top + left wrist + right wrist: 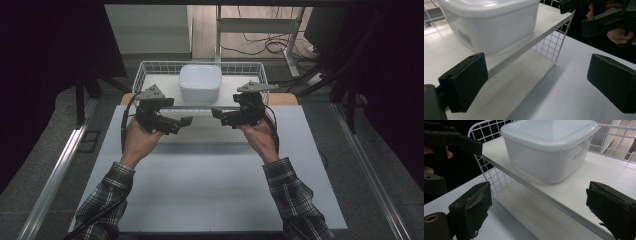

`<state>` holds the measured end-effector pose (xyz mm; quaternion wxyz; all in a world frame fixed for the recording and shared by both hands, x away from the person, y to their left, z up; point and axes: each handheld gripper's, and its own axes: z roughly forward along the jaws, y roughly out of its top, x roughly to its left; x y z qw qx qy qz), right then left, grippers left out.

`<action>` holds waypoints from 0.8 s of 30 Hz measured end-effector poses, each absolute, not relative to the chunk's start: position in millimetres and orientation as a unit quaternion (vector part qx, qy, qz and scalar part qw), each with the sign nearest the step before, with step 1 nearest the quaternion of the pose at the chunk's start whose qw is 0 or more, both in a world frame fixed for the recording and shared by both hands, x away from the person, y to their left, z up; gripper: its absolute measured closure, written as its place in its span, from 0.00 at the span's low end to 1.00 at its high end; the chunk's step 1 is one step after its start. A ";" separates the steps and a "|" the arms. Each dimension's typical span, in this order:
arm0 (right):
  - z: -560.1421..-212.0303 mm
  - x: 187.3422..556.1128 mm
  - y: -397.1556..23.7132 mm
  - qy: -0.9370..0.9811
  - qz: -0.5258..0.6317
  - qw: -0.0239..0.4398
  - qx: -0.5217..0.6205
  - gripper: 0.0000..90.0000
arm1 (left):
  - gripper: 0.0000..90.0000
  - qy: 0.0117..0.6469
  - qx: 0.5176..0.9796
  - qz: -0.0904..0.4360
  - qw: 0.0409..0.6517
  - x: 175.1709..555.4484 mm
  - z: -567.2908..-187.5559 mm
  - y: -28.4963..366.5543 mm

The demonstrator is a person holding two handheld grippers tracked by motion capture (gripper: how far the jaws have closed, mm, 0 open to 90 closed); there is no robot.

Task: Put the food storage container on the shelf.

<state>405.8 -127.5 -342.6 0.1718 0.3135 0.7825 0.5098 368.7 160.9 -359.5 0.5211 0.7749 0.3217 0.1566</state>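
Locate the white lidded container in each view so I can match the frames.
High view: white lidded container sits top centre, on the shelf board inside the wire basket.
Left gripper view: upper left, above the left jaw.
Right gripper view: upper centre, between the jaws and farther off.
Shared landmark: the white shelf board it stands on.

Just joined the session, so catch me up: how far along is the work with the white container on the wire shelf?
Looks done: the white lidded container sits on the upper board of the wire shelf. In hand: nothing. The left gripper and right gripper have open, empty jaws, hovering in front of the shelf, apart from the container. Left: I'd guess backing the hands away, or reaching in, if the container is to be moved.
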 end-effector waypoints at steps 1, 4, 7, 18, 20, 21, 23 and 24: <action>-343.8 404.8 -128.0 0.784 0.509 0.172 0.312 0.07 | 0.03 0.322 0.773 0.154 0.525 366.8 -362.0 161.4; -347.1 402.0 -128.6 0.787 0.506 0.172 0.309 0.06 | 0.03 0.322 0.772 0.153 0.527 363.3 -366.7 162.5; -353.8 396.8 -129.7 0.792 0.502 0.172 0.302 0.05 | 0.02 0.325 0.772 0.147 0.526 358.9 -376.5 164.2; -370.4 384.0 -129.0 0.806 0.492 0.168 0.283 0.02 | 0.01 0.330 0.772 0.128 0.529 350.1 -395.8 165.5; -371.6 382.5 -129.1 0.807 0.491 0.168 0.282 0.02 | 0.01 0.328 0.771 0.129 0.530 347.2 -398.4 165.7; -374.6 379.7 -129.0 0.808 0.491 0.166 0.280 0.01 | 0.01 0.326 0.772 0.129 0.529 344.3 -400.9 165.5; -375.9 378.3 -129.1 0.810 0.490 0.166 0.278 0.01 | 0.01 0.325 0.774 0.132 0.527 343.0 -402.1 165.8; -377.2 376.7 -129.1 0.810 0.489 0.166 0.276 0.01 | 0.01 0.326 0.774 0.133 0.527 341.4 -403.5 165.6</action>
